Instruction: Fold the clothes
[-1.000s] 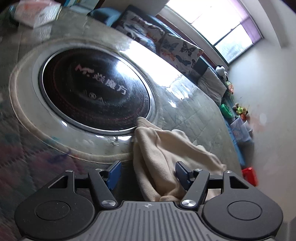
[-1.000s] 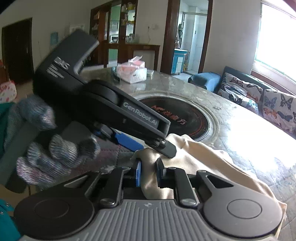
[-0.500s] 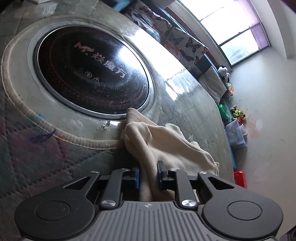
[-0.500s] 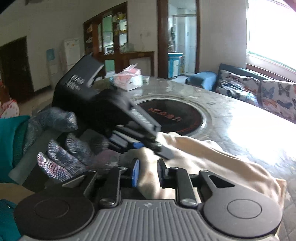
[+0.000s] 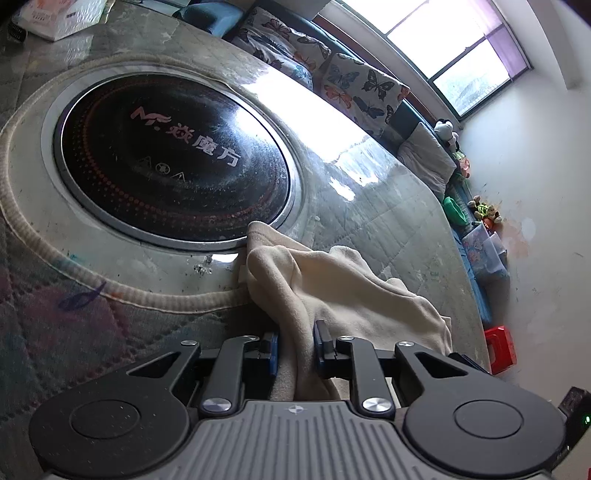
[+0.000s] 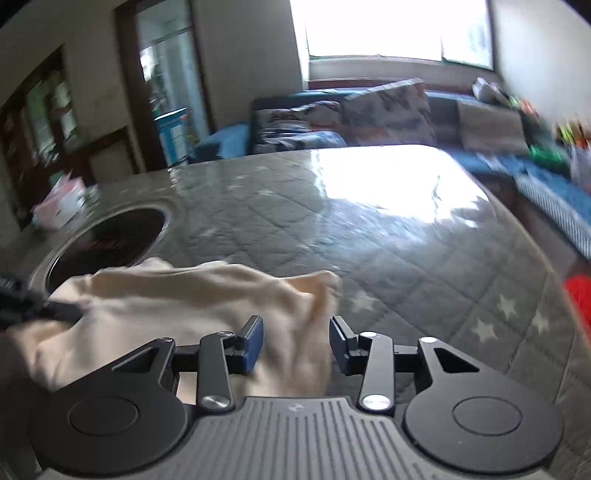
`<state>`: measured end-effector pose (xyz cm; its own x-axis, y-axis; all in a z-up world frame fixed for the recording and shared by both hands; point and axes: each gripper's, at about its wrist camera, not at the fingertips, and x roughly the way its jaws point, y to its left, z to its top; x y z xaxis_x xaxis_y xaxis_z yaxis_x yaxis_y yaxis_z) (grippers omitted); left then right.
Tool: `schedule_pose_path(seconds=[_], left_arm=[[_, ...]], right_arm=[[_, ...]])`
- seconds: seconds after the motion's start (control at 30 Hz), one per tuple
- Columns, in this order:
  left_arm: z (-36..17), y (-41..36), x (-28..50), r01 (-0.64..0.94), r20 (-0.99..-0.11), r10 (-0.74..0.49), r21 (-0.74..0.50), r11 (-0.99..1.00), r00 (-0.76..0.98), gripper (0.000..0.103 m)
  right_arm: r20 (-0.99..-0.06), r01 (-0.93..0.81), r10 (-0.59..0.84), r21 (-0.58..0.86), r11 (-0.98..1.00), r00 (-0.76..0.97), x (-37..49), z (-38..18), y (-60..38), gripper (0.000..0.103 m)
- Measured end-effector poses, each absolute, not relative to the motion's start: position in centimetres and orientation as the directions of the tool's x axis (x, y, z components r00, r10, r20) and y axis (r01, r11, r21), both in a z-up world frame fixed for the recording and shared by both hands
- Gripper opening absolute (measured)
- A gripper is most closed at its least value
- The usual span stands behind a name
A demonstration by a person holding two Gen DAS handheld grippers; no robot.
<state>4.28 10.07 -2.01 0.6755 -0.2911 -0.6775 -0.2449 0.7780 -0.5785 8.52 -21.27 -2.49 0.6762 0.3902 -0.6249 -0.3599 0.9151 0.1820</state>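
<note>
A cream garment (image 5: pixel 332 291) lies bunched on the quilted table cover, beside the round black cooktop (image 5: pixel 173 162). My left gripper (image 5: pixel 295 349) is shut on a fold of the garment at its near edge. In the right wrist view the same garment (image 6: pixel 177 295) spreads to the left, and my right gripper (image 6: pixel 295 341) stands open, with a fold of cloth lying loose between its jaws. The left gripper's dark tip (image 6: pixel 55 312) shows at the far left edge on the cloth.
A tissue box (image 5: pixel 59 16) stands at the table's far corner. A sofa with butterfly cushions (image 5: pixel 354 85) runs behind the table below the window. A red stool (image 5: pixel 500 349) is on the floor at the right. The quilted cover (image 6: pixel 406 258) stretches rightwards.
My left gripper closed on the garment's fold. My right gripper opened, let go of the cloth and swung to the right, so the left gripper has slid to its view's edge.
</note>
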Motion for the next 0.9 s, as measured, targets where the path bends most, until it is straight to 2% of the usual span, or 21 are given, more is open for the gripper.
schedule_pose_path(seconds=[0.1, 0.2, 0.23, 0.3, 0.33, 0.63, 0.9], left_arm=[[-1.9, 9.9, 4.4, -0.238, -0.681, -0.281, -0.563, 0.791, 0.676, 0.020], [-1.6, 9.5, 4.4, -0.223, -0.681, -0.268, -0.543, 0.810, 0.682, 0.020], [-1.5, 9.4, 4.4, -0.218, -0.680, -0.264, -0.536, 0.816, 0.684, 0.020], [-1.1, 9.1, 4.4, -0.204, -0.678, -0.257, -0.521, 0.829, 0.689, 0.020], [-0.8, 8.9, 4.5, -0.195, -0.675, -0.253, -0.514, 0.835, 0.693, 0.019], [2.6, 4.1, 7.2, -0.043, -0.627, -0.296, -0.466, 0.884, 0.721, 0.017], [4.1, -3.9, 11.0, 0.113, -0.585, -0.406, -0.471, 0.875, 0.702, 0.016]], right_arm=[[-0.621, -0.334, 0.412, 0.245, 0.910, 0.667, 9.0, -3.5, -22.5, 0.044], [-0.610, -0.346, 0.441, 0.275, 0.897, 0.658, 8.7, -3.5, -22.6, 0.041], [-0.608, -0.353, 0.454, 0.288, 0.890, 0.651, 8.8, -3.5, -22.3, 0.030], [-0.602, -0.365, 0.463, 0.287, 0.886, 0.651, 8.7, -3.4, -22.1, 0.016], [-0.595, -0.366, 0.463, 0.284, 0.886, 0.657, 8.5, -3.2, -22.2, 0.013], [-0.510, -0.337, 0.410, 0.234, 0.912, 0.756, 6.7, 0.7, -24.7, 0.010], [-0.472, -0.195, 0.238, 0.139, 0.971, 0.849, 6.4, 3.8, -30.7, 0.010]])
